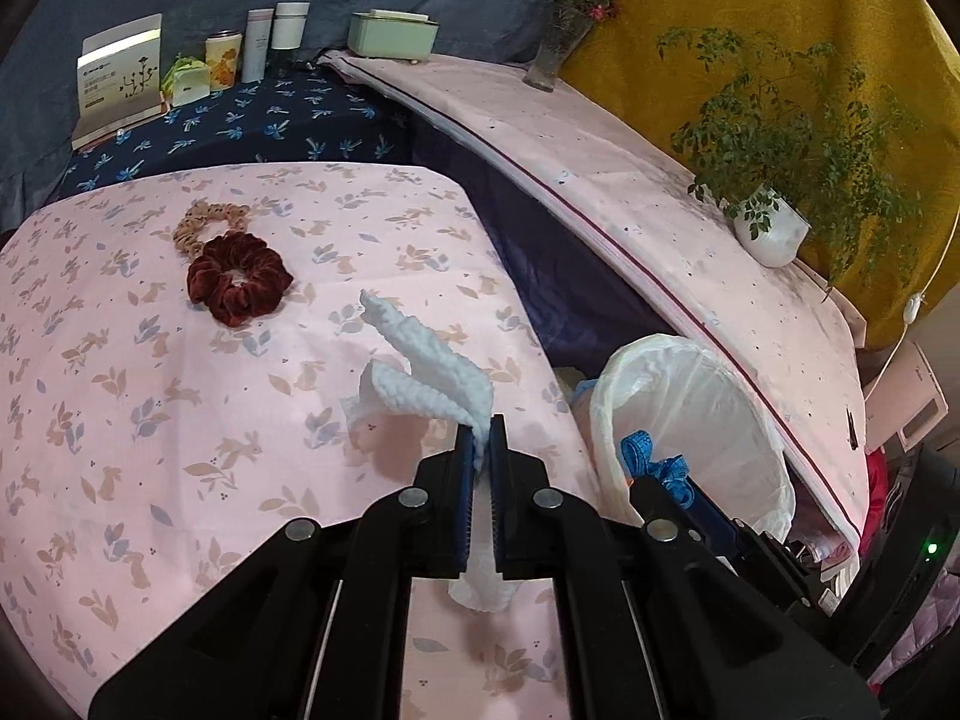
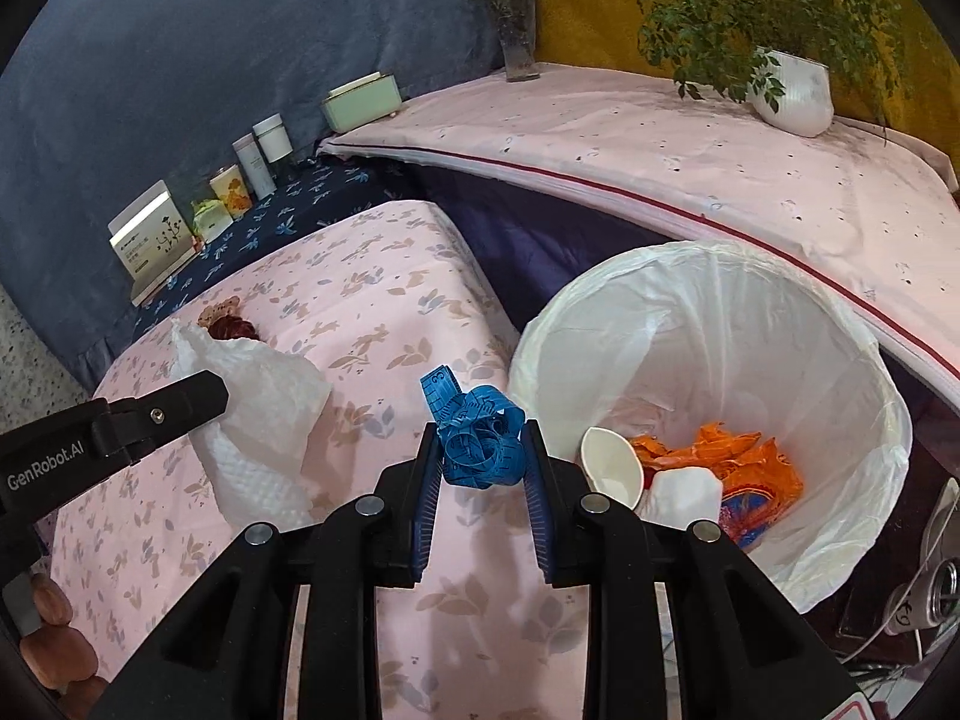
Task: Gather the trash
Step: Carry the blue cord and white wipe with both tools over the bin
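My left gripper (image 1: 481, 438) is shut on a crumpled white paper towel (image 1: 432, 366) and holds it above the pink rabbit-print table (image 1: 180, 420). The towel also shows in the right wrist view (image 2: 264, 420), with the left gripper's finger (image 2: 180, 402) across it. My right gripper (image 2: 480, 456) is shut on a bunched blue measuring tape (image 2: 480, 438), just left of a white-lined trash bin (image 2: 720, 324). The bin holds a paper cup (image 2: 612, 468), orange wrappers (image 2: 744, 462) and white paper. In the left wrist view the tape (image 1: 654, 462) hangs at the bin's rim (image 1: 606, 396).
A dark red scrunchie (image 1: 237, 279) and a beige scrunchie (image 1: 204, 222) lie on the table's far left. Boxes and jars (image 1: 252, 48) stand on the blue-cloth shelf. A pink-covered ledge (image 2: 660, 138) carries a potted plant (image 2: 792, 96), a flower vase (image 2: 519, 42) and a green box (image 2: 360, 102).
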